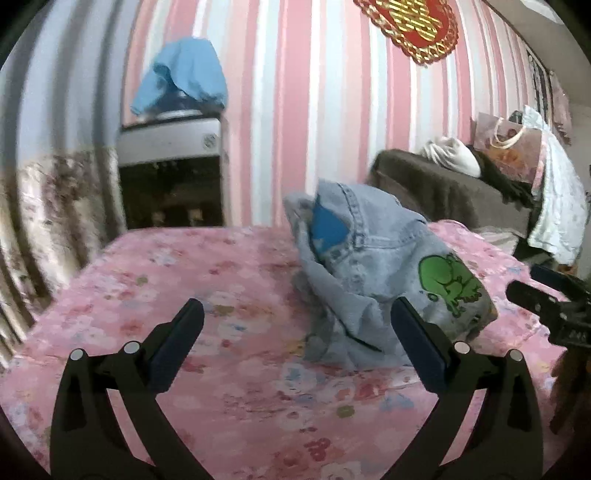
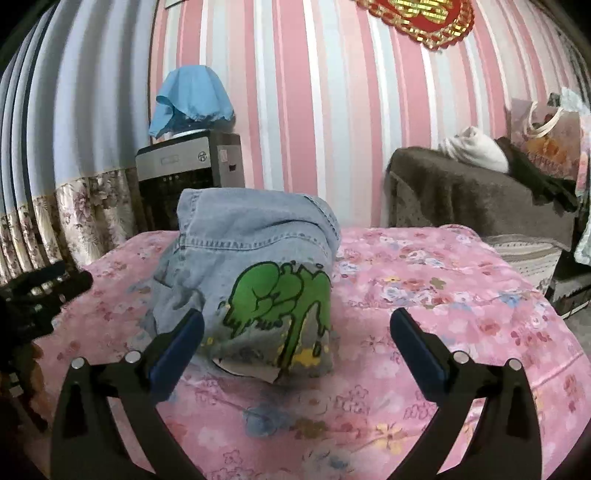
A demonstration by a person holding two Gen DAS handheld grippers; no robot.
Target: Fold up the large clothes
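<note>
Both tongs — left (image 1: pixel 297 328), right (image 2: pixel 297 328) — gape wide, empty. The jacket (image 2: pixel 251 280) stands bunched on the bed (image 2: pixel 443 314) — it may slump, spoiling the fold.

Around you: pink floral bedsheet (image 2: pixel 443 295); striped wallpaper (image 2: pixel 314 110); water dispenser (image 2: pixel 188 166) under blue cloth (image 2: pixel 192 96); brown sofa (image 2: pixel 472 199) bearing white bundle (image 2: pixel 476 147), gift bag (image 2: pixel 546 140); red-gold wall ornament (image 1: pixel 410 26)

The folded jacket (image 2: pixel 255 280) lies on the bed (image 2: pixel 443 314), with the water dispenser (image 2: pixel 188 173) behind it and the sofa (image 2: pixel 472 199) behind right.
</note>
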